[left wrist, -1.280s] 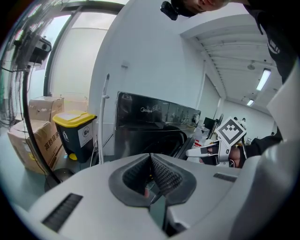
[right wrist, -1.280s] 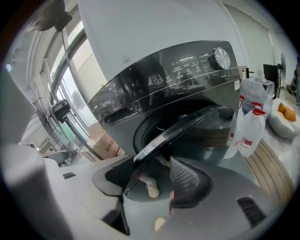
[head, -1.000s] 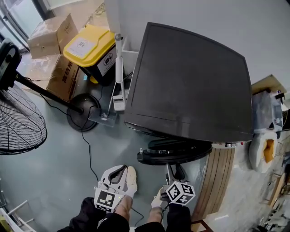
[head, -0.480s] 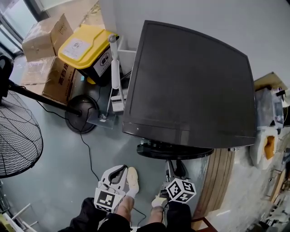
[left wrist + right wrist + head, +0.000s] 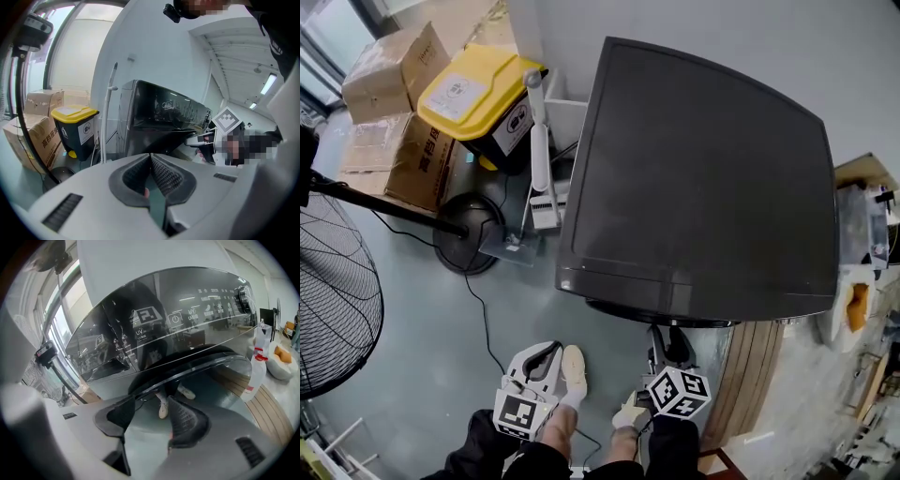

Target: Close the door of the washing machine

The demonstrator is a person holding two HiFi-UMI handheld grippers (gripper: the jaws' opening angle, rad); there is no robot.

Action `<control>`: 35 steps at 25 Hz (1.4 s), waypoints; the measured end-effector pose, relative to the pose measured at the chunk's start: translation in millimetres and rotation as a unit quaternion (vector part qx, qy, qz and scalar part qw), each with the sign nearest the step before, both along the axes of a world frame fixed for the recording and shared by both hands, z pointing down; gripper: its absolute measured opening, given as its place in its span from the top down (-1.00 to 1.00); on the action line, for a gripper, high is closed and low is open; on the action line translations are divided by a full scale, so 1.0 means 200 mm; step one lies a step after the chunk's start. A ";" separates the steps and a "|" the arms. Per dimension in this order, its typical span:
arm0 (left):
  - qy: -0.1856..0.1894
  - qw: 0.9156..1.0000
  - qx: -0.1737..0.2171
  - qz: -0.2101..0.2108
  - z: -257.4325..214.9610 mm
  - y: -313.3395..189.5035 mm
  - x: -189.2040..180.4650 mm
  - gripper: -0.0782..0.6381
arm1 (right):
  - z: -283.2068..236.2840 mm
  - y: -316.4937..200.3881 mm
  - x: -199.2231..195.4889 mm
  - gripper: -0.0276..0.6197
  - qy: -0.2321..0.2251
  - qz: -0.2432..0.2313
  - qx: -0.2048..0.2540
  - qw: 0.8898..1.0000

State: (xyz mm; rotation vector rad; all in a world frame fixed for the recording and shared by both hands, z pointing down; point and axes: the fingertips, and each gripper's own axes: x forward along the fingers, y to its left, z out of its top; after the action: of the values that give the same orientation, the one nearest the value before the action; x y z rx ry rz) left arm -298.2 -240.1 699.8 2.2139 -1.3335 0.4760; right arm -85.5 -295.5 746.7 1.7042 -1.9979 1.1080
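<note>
Holding fingers (image 5: 185,420) of the right gripper (image 5: 151,404) apart, with nothing between them, and just now closing them a little. Pointing that gripper (image 5: 668,354) down and ahead at the round dark door (image 5: 197,364) of the black washing machine (image 5: 703,178). Finding the door low on the machine's front, just past the fingertips, leaning out only a bit and not fully shut. Not being able to tell if the fingers are touching its rim. Looking down from the head view, spotting only a thin dark edge of the door (image 5: 661,317) peeking out under the machine's top.

Pressing the fingers (image 5: 164,176) of the left gripper (image 5: 151,157) together on nothing. Holding the left gripper (image 5: 546,354) low over the grey floor (image 5: 422,319), beside a white shoe (image 5: 572,367), well apart from the door.

Leaving a yellow-lidded bin (image 5: 483,89), cardboard boxes (image 5: 389,61) and a big fan (image 5: 333,281) off at the head view's left, and wooden boards (image 5: 750,375) at the machine's other side.
</note>
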 end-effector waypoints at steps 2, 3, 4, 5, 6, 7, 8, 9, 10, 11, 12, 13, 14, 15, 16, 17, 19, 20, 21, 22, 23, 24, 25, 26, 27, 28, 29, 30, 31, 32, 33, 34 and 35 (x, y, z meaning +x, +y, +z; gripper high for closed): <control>0.002 1.000 0.003 -0.002 0.00 -0.01 0.00 0.71 | 0.00 0.00 0.00 0.17 0.000 -0.001 -0.002 1.000; 0.003 1.000 0.005 -0.003 0.01 -0.02 -0.01 0.71 | 0.00 -0.01 0.00 0.17 0.000 -0.001 -0.002 1.000; 0.001 1.000 0.003 -0.002 0.01 -0.01 -0.01 0.71 | 0.01 -0.01 0.00 0.17 -0.001 0.000 -0.002 1.000; -0.002 1.000 -0.002 0.000 0.01 -0.01 -0.01 0.71 | 0.01 -0.01 0.00 0.17 -0.001 0.001 -0.001 1.000; -0.004 1.000 -0.004 0.000 0.01 -0.01 -0.02 0.71 | 0.01 -0.01 0.00 0.17 -0.002 0.001 0.000 1.000; -0.005 1.000 -0.002 -0.001 0.01 0.00 -0.02 0.71 | 0.01 -0.01 0.00 0.17 -0.001 0.002 0.001 1.000; -0.004 1.000 0.002 -0.004 0.01 0.00 -0.03 0.71 | 0.00 -0.01 0.01 0.17 -0.001 0.002 0.002 1.000; -0.003 1.000 0.006 -0.007 0.00 0.00 -0.03 0.71 | 0.00 0.00 0.01 0.17 -0.001 0.001 0.003 1.000; -0.004 1.000 0.007 -0.008 0.00 0.01 -0.04 0.71 | 0.00 0.00 0.00 0.17 -0.001 0.000 0.003 1.000; -0.006 1.000 0.007 -0.009 0.00 0.01 -0.04 0.71 | 0.01 0.00 0.00 0.17 -0.001 -0.002 0.004 1.000; -0.006 1.000 0.007 -0.010 -0.01 0.02 -0.04 0.71 | 0.01 0.00 0.00 0.17 0.000 -0.005 0.005 1.000; -0.008 1.000 0.006 -0.009 -0.02 0.03 -0.03 0.71 | 0.01 0.00 0.00 0.18 0.002 -0.009 0.006 1.000; -0.010 1.000 0.004 -0.008 -0.03 0.04 -0.01 0.71 | 0.01 0.00 0.01 0.18 0.006 -0.012 0.006 1.000; -0.009 1.000 0.007 -0.008 -0.04 0.05 0.00 0.71 | 0.01 0.01 0.02 0.20 0.011 -0.016 0.006 1.000; -0.008 1.000 0.012 -0.010 -0.06 0.06 0.01 0.71 | 0.01 0.01 0.03 0.23 0.017 -0.019 0.005 1.000; -0.007 1.000 0.017 -0.012 -0.07 0.08 0.02 0.71 | 0.01 0.02 0.03 0.32 0.023 -0.022 0.003 0.999; -0.011 1.000 0.014 -0.010 -0.10 0.11 0.05 0.71 | 0.00 0.03 0.03 0.34 0.027 -0.034 0.005 0.999; -0.012 1.000 0.014 -0.010 -0.11 0.13 0.06 0.71 | -0.02 0.04 0.03 0.30 0.028 -0.041 0.008 0.999; -0.013 1.000 0.016 -0.011 -0.12 0.15 0.08 0.71 | -0.04 0.05 0.03 0.28 0.028 -0.047 0.012 0.998; -0.013 1.000 0.019 -0.012 -0.15 0.16 0.09 0.71 | -0.07 0.06 0.03 0.28 0.027 -0.052 0.017 0.998; -0.014 1.000 0.022 -0.013 -0.18 0.18 0.11 0.71 | -0.11 0.07 0.03 0.28 0.027 -0.056 0.022 0.998; -0.014 0.999 0.027 -0.014 -0.22 0.20 0.12 0.71 | -0.15 0.09 0.04 0.28 0.027 -0.059 0.027 0.998; -0.015 0.999 0.033 -0.014 -0.26 0.21 0.14 0.71 | -0.20 0.11 0.05 0.28 0.028 -0.063 0.032 0.997; -0.015 0.999 0.040 -0.013 -0.32 0.23 0.16 0.71 | -0.25 0.13 0.06 0.28 0.030 -0.068 0.037 0.997; -0.017 0.999 0.048 -0.013 -0.37 0.25 0.17 0.71 | -0.31 0.15 0.08 0.28 0.031 -0.073 0.044 0.996; -0.019 0.998 0.057 -0.012 -0.44 0.27 0.19 0.71 | -0.37 0.17 0.09 0.28 0.031 -0.079 0.051 0.995; -0.020 0.998 0.066 -0.012 -0.50 0.28 0.21 0.71 | -0.43 0.19 0.11 0.27 0.031 -0.083 0.058 0.994; -0.022 0.997 0.076 -0.012 -0.57 0.29 0.23 0.71 | -0.50 0.21 0.13 0.27 0.032 -0.087 0.067 0.993; -0.022 0.996 0.086 -0.012 -0.64 0.30 0.26 0.71 | -0.58 0.23 0.16 0.26 0.034 -0.090 0.077 0.992; -0.023 0.995 0.097 -0.011 -0.71 0.31 0.29 0.71 | -0.66 0.25 0.19 0.26 0.037 -0.092 0.088 0.991; -0.025 0.994 0.107 -0.010 -0.79 0.32 0.33 0.71 | -0.74 0.26 0.23 0.26 0.039 -0.094 0.099 0.990; -0.025 0.993 0.116 -0.008 -0.87 0.33 0.38 0.71 | -0.83 0.28 0.27 0.26 0.041 -0.096 0.110 0.988; -0.024 0.992 0.123 -0.005 -0.94 0.35 0.43 0.71 | -0.92 0.30 0.31 0.26 0.043 -0.098 0.120 0.987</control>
State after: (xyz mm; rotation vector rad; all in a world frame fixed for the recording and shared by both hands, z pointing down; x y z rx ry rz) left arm -212.7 -170.5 511.9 2.4052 -1.4989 0.3794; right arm -22.6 -234.7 563.3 1.5879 -2.2607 0.7431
